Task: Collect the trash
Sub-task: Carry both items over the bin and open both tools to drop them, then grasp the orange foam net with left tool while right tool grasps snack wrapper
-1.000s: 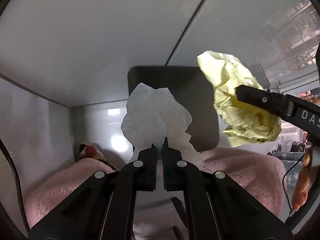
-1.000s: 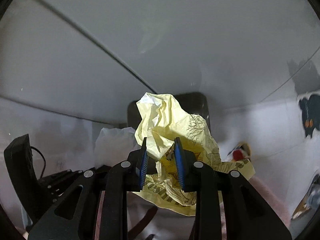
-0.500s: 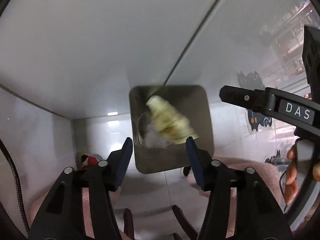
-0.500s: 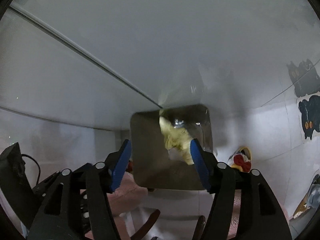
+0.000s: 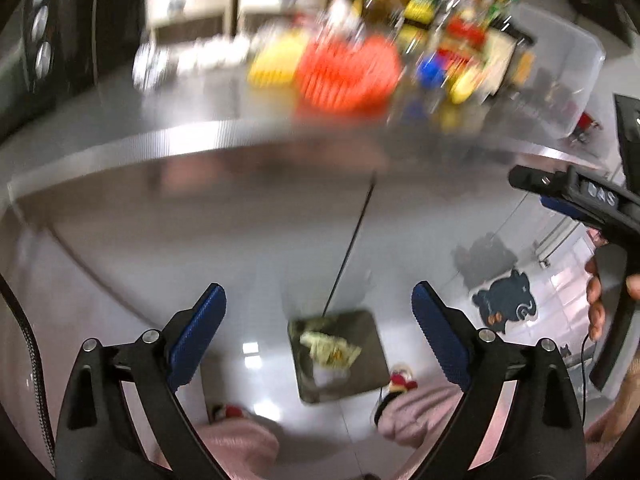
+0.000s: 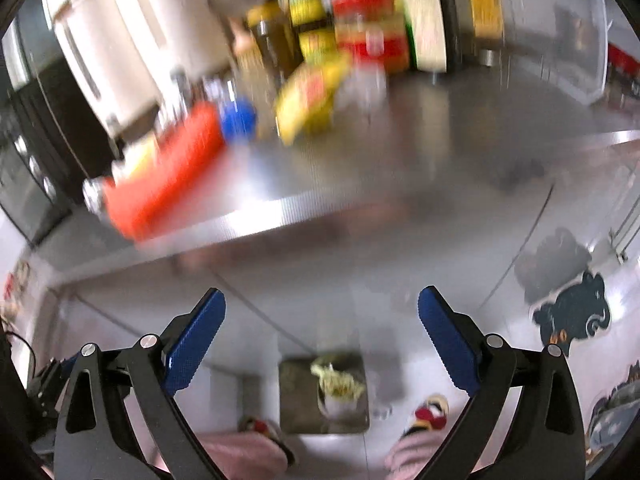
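Two spread grippers above a bin holding two paper wads

Nearest, the left gripper and right gripper each show two ribbed blue pads on black arms; their jaws have just been opening and stand wide with nothing between them. Below on the glossy tiled floor, one dark squarish bin holds one crumpled yellow paper atop one crumpled white tissue. Two fuzzy pink slippers flank it. Farther up, a brushed-metal counter carries a blurred orange ribbed object and jars too smeared to count
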### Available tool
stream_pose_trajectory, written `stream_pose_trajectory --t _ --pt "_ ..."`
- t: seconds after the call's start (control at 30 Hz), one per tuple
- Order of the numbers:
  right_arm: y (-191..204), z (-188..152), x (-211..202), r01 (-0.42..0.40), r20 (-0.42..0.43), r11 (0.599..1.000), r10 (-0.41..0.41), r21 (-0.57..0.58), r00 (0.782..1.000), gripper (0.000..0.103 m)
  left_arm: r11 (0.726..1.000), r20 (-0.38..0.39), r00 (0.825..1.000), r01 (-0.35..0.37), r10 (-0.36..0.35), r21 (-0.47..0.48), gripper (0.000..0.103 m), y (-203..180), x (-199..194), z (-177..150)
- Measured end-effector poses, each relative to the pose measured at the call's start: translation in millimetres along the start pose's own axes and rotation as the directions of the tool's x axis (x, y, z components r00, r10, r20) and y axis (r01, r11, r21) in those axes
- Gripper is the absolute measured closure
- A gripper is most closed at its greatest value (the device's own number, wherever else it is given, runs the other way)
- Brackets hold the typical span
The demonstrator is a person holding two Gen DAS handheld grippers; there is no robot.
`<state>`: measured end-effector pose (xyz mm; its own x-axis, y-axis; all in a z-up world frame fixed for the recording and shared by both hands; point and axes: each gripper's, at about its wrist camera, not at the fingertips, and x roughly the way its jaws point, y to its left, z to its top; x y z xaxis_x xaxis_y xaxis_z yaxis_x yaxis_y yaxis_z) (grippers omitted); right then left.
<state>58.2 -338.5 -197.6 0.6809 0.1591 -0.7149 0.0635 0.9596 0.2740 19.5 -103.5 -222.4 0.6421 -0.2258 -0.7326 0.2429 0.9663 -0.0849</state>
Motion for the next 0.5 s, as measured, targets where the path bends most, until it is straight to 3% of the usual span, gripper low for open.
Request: stream_pose_trajectory --t 0.1,0.23,0.5 --pt "5.2 40.5 -14.8 0.020 0.061 1.000 -0.020 0.000 0.998 0.004 0.998 0.051 0.999 0.011 -0.014 0.056 0.011 -6.1 -13.8 26.2" --pt "-2.0 67.4 2.0 0.022 0.082 1.000 -0.023 0.010 0.996 0.004 0.995 0.087 0.996 0.017 -0.025 0.098 0.011 -23.6 -20.0 64.7" --pt "-19.9 108.8 36.3 -0.016 0.030 0.997 0.014 0.073 0.999 0.007 0.994 0.081 0.997 0.003 -0.012 0.112 0.016 -28.6 11.5 108.6"
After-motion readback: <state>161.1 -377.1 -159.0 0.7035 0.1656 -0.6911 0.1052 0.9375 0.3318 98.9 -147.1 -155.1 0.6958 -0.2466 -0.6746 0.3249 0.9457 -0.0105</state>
